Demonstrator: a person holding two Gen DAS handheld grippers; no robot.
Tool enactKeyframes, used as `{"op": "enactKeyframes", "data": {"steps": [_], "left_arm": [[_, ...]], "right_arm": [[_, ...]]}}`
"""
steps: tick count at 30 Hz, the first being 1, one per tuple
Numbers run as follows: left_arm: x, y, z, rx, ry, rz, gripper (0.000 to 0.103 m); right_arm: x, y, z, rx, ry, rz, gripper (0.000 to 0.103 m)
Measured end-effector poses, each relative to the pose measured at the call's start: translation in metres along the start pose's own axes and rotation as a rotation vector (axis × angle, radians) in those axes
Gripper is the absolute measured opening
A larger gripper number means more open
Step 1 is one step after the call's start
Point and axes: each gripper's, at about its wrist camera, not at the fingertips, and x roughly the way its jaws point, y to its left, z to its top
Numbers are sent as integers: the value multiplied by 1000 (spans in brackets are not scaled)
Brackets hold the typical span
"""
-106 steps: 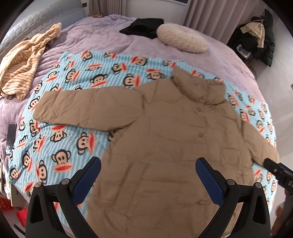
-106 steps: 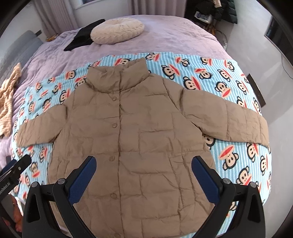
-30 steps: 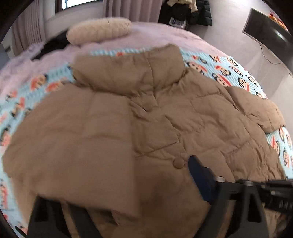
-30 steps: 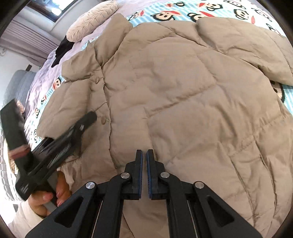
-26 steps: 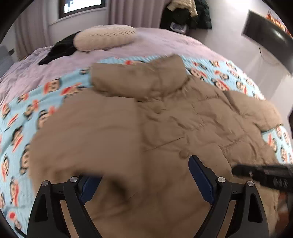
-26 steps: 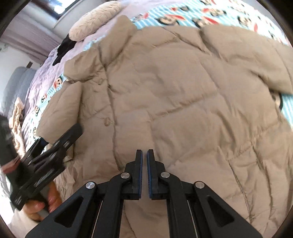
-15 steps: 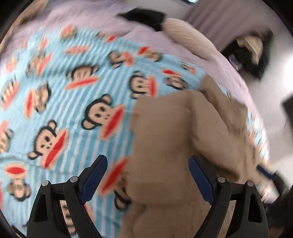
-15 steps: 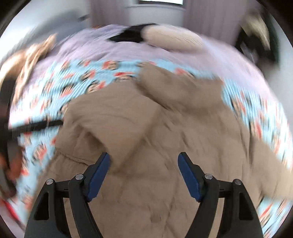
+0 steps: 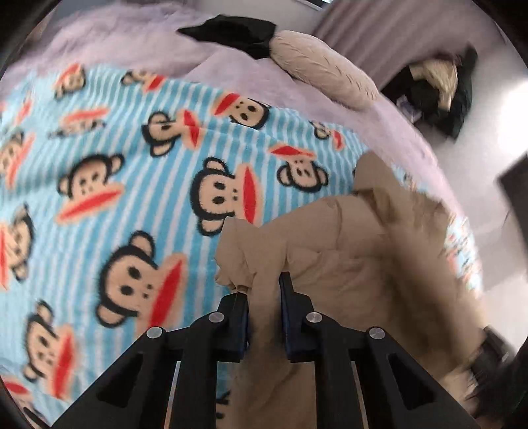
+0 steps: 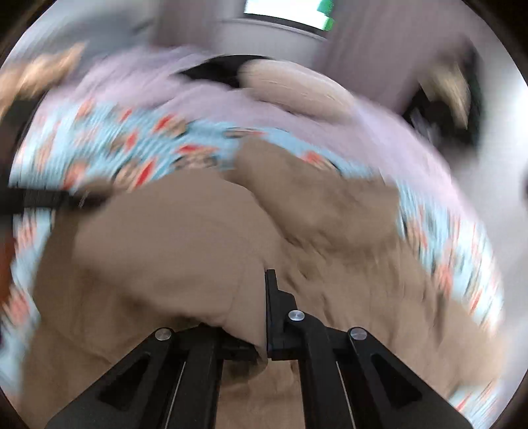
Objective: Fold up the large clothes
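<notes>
A tan puffer jacket [image 9: 363,257] lies on a blue striped monkey-print blanket [image 9: 99,184] on the bed. My left gripper [image 9: 264,290] is shut on a bunched fold of the jacket's left edge, the fabric filling the gap between its fingers. In the blurred right wrist view my right gripper [image 10: 254,297] is shut on a thick fold of the jacket [image 10: 171,250]; the fabric covers its left finger. The collar [image 10: 297,184] lies beyond. The left gripper [image 10: 49,199] shows as a dark bar at the left.
A cream round pillow [image 9: 323,69] and a black garment [image 9: 234,31] lie on the purple bedspread [image 9: 132,46] behind the blanket. Dark clothes [image 9: 435,89] are piled beside the bed at the right. A striped beige garment [image 10: 36,76] lies far left.
Both grippers were open half a second ago and have now shut on folds of the jacket. The left sleeve was folded over the jacket body earlier.
</notes>
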Motion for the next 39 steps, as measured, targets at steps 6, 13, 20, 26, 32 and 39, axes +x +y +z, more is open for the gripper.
{"op": "enactKeyframes", "data": {"steps": [6, 13, 20, 26, 32, 39], "left_arm": [[16, -5, -7, 68, 13, 140, 19], [-37, -1, -3, 70, -130, 316, 74], [-42, -16, -43, 164, -22, 293, 74], [-10, -15, -76, 108, 42, 303, 74], [3, -7, -75, 94, 51, 318, 78], [-4, -15, -74, 105, 57, 349, 78]], "right_arm": [[54, -128, -80, 852, 238, 393, 10], [21, -174, -110, 950, 220, 337, 47], [-24, -179, -80, 660, 116, 150, 42], [27, -190, -59, 613, 209, 171, 49], [30, -180, -85, 563, 277, 138, 8], [25, -175, -84, 474, 263, 98, 10]]}}
